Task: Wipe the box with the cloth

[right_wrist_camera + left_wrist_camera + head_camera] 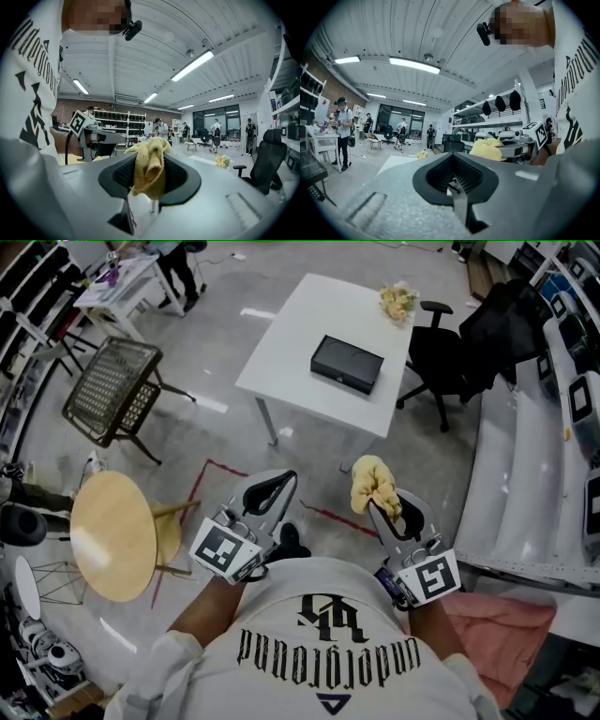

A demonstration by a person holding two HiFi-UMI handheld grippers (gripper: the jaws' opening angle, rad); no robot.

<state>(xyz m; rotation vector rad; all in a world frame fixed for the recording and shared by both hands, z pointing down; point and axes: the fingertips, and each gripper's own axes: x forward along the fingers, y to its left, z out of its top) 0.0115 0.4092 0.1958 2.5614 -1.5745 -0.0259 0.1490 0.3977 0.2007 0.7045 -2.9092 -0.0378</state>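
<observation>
Two grippers, two cloths, one box. Left gripper (272,488): jaws closed, empty. Black box (347,363) sits mid-table (281,343), clear of every edge, across open floor (309,460). Right gripper (382,507) clamps yellow cloth (373,486). Second cloth (397,301) at far table corner.

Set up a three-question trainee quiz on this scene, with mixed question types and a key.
1. True or false: the black box lies on the white table.
2. What is between the jaws of the right gripper? A: a yellow cloth. B: a sponge. C: nothing.
3. Fill in: the jaws of the left gripper are ____, with nothing between them.

Key: 1 true. 2 A. 3 shut.
</observation>
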